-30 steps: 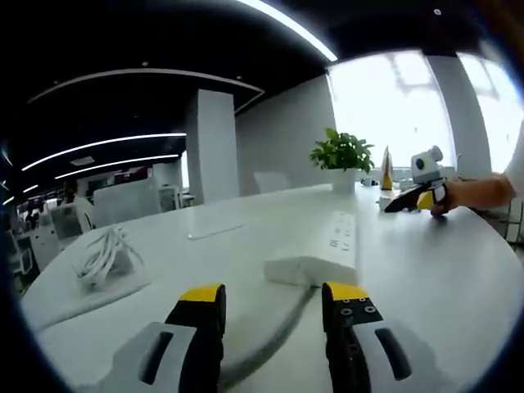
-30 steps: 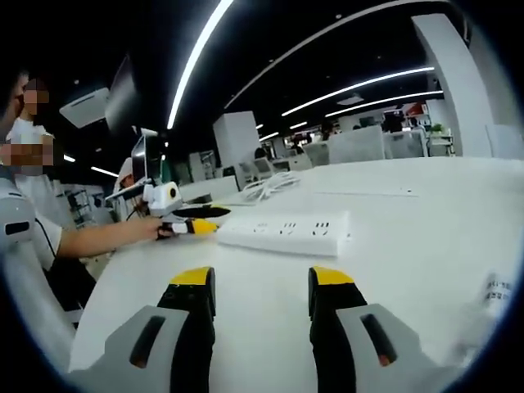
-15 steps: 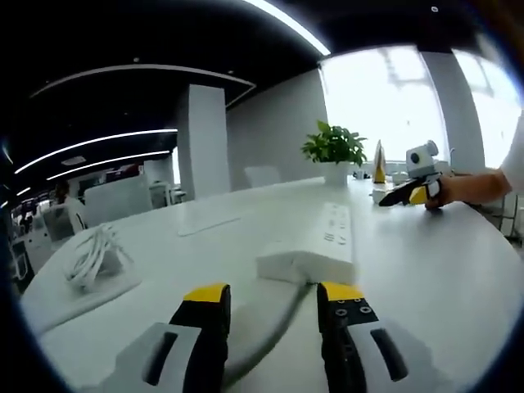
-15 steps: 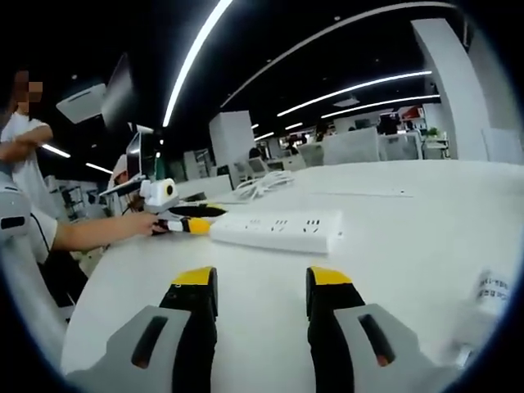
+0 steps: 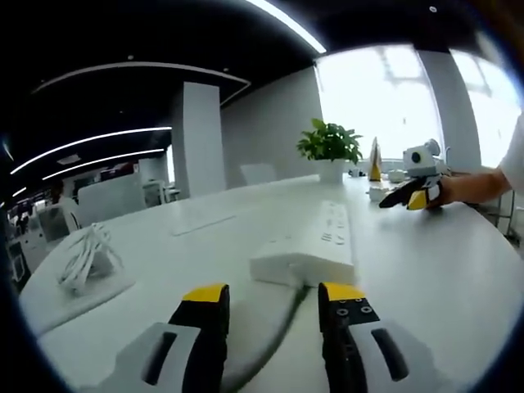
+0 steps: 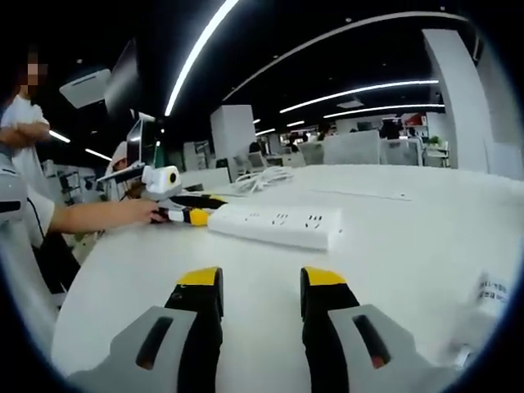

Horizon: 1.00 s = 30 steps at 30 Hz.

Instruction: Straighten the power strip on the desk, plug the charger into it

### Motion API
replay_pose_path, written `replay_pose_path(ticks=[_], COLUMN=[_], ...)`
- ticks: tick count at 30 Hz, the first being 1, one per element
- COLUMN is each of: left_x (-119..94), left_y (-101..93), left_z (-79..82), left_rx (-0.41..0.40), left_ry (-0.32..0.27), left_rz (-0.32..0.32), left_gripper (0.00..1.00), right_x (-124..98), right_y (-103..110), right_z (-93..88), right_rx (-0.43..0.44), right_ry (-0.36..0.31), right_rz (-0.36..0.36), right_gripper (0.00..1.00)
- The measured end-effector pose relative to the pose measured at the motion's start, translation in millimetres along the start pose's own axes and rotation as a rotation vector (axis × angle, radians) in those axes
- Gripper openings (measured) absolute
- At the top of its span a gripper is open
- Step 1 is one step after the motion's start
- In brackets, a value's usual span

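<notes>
A white power strip (image 5: 311,244) lies on the white desk (image 5: 434,278), its sockets facing up. Its grey cable (image 5: 274,332) leaves the near end and runs down between the jaws of my left gripper (image 5: 274,296), which is open just short of that end. The charger with its coiled white cord (image 5: 86,258) rests at the far left. In the right gripper view the strip (image 6: 278,225) lies crosswise ahead, and my right gripper (image 6: 258,282) stands open over bare desk, well short of it. The left gripper (image 6: 187,215) shows at the strip's left end.
A potted plant (image 5: 330,147) and small items stand at the desk's far edge. The right gripper (image 5: 412,195) rests beyond the strip, held by a hand. A person (image 6: 29,221) is at the left. A labelled object (image 6: 490,296) sits near the right rim.
The left gripper has crept a little closer to the strip's near end. The right gripper's view has shifted slightly and its jaws stand a bit closer together. The strip has not moved.
</notes>
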<state>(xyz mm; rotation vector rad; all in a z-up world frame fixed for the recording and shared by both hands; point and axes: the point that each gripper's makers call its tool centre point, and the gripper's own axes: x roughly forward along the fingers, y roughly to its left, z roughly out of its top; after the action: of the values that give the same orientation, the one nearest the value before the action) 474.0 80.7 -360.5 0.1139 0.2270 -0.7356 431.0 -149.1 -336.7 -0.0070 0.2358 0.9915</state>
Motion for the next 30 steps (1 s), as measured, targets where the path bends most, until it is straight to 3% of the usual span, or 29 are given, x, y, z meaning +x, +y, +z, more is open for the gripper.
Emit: replay_pose_path(ticks=[4,7,18,30], left_x=[1,2,10,11], left_y=[0.8,6.0,9.2,9.5], left_z=[0.6,-0.1,3.0,3.6], left_rx=[0.000,0.001,0.005,0.006], left_ry=[0.000,0.008,0.008,0.007], left_rz=[-0.015,0.007,-0.036,-0.048], left_gripper=[0.42,0.36,0.29,0.28], right_x=[-2,-2,-1,3], right_y=[-5,-6,-10,-15], right_z=[2.6,2.2,-0.1,1.7], right_rx=[0.031,0.036,0.034,0.024], right_ry=[-0.016,-0.017,-0.008,-0.014], right_rz=[-0.010,-0.013,-0.016,-0.016], right_gripper=[0.37,0.37,0.33,0.32])
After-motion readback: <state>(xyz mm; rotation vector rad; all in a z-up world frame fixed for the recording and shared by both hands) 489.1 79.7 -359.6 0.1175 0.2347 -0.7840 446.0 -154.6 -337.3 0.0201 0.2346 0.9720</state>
